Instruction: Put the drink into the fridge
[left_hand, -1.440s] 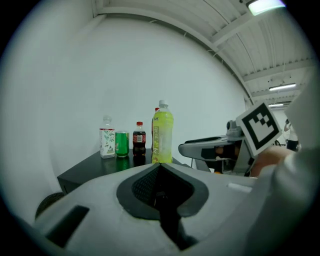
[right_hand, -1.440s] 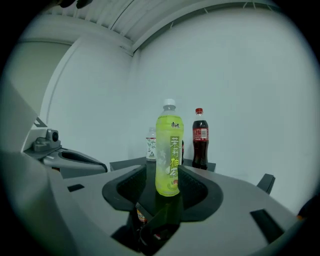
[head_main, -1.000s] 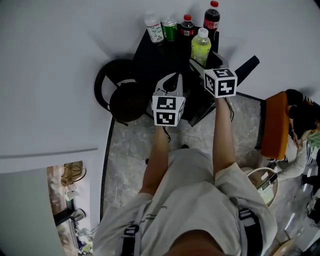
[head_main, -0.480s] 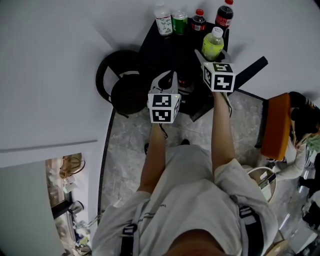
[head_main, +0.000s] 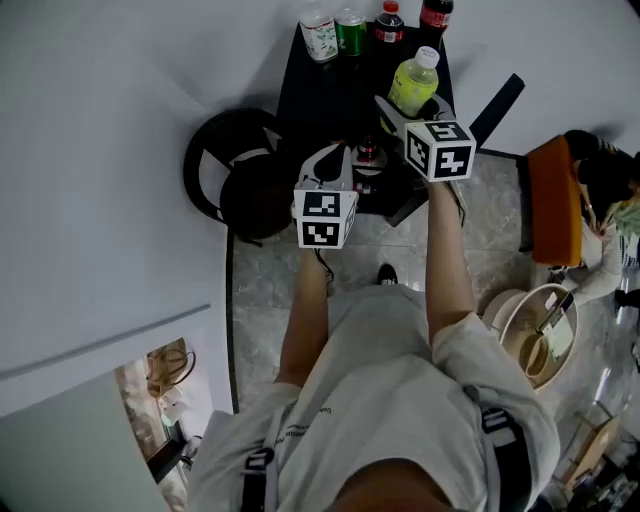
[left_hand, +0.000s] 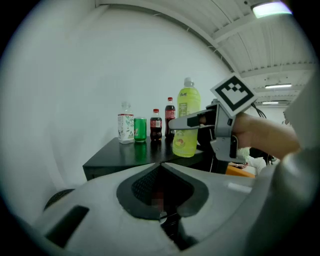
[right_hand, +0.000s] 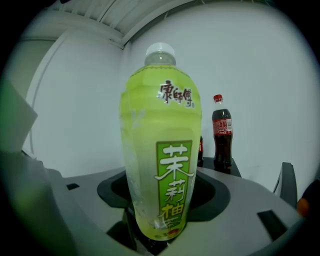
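Note:
A yellow-green tea bottle (head_main: 413, 82) with a white cap stands upright between the jaws of my right gripper (head_main: 412, 108), over the black table (head_main: 330, 90). The jaws have just been closing and they hold the bottle by its lower body (right_hand: 160, 150). From the left gripper view, the bottle (left_hand: 185, 125) hangs just above the table edge. My left gripper (head_main: 340, 160) is shut and holds nothing, to the left of the right one and nearer the table's front. A white bottle (head_main: 318, 30), a green can (head_main: 350, 30) and two cola bottles (head_main: 388, 22) stand at the table's far edge.
A round black stool (head_main: 240, 185) stands left of the table, by the white wall. An orange chair (head_main: 545, 210) and a seated person (head_main: 600, 190) are at the right. A pale basin (head_main: 535, 335) sits on the marble floor near my right side.
The right gripper has drawn the tea bottle back from the row of drinks, toward me. The left gripper has shifted a little as well.

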